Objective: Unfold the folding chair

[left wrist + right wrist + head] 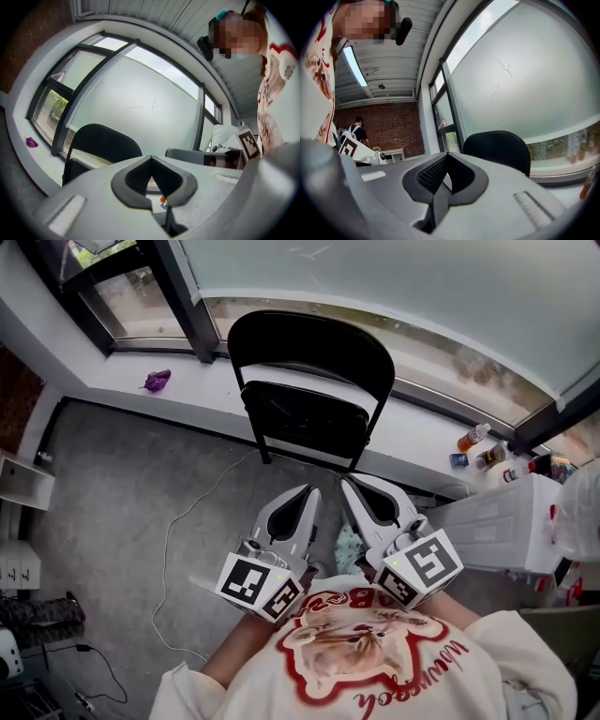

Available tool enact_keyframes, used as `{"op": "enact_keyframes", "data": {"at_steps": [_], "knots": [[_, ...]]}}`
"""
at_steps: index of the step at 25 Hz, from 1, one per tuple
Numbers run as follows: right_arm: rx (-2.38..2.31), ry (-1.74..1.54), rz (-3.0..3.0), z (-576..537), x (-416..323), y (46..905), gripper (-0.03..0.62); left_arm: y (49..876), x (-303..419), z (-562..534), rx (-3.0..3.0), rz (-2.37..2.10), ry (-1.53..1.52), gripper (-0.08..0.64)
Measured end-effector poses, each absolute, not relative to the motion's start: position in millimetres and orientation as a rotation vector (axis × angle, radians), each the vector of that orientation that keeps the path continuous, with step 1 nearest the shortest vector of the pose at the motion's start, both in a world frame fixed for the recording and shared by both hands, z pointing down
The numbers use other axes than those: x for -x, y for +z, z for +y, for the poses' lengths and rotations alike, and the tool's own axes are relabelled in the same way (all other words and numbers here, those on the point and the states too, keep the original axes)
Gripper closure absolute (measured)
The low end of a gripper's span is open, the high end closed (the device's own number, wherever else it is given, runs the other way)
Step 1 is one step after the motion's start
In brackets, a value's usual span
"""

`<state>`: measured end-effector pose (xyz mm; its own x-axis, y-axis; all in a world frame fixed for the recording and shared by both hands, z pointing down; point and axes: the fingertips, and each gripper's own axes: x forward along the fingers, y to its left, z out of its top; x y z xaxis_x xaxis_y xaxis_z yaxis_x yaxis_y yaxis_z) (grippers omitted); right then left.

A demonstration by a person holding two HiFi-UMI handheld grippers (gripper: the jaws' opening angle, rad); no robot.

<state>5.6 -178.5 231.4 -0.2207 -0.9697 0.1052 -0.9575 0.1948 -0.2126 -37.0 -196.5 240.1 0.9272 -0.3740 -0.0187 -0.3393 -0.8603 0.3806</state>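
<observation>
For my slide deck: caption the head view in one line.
Both shut and empty, the left gripper and right gripper point toward the folded black chair against the window ledge.

Head view looks down, gripper views forward (all share the chair).

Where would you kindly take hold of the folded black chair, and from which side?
Grip the backrest by its curved top edge, from the near side: the chair stands folded against the window ledge, facing us, so that rim is exposed. The seat, flat against the frame, could probably be swung down afterwards. The left gripper and right gripper, both shut, must open first.
</observation>
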Motion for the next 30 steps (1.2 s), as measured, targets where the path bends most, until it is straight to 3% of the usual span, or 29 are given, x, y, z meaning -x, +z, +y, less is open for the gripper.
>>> {"op": "enact_keyframes", "data": {"at_steps": [23,30], "knots": [[1.837,-0.369,2.438,-294,-167,234,0.569,244,-108,-323,-2.668,-0.733,-0.106,0.560],[1.760,-0.224,2.535,-316,-185,220,0.569,253,-135,-349,-2.629,-0.850,-0.078,0.560]]}}
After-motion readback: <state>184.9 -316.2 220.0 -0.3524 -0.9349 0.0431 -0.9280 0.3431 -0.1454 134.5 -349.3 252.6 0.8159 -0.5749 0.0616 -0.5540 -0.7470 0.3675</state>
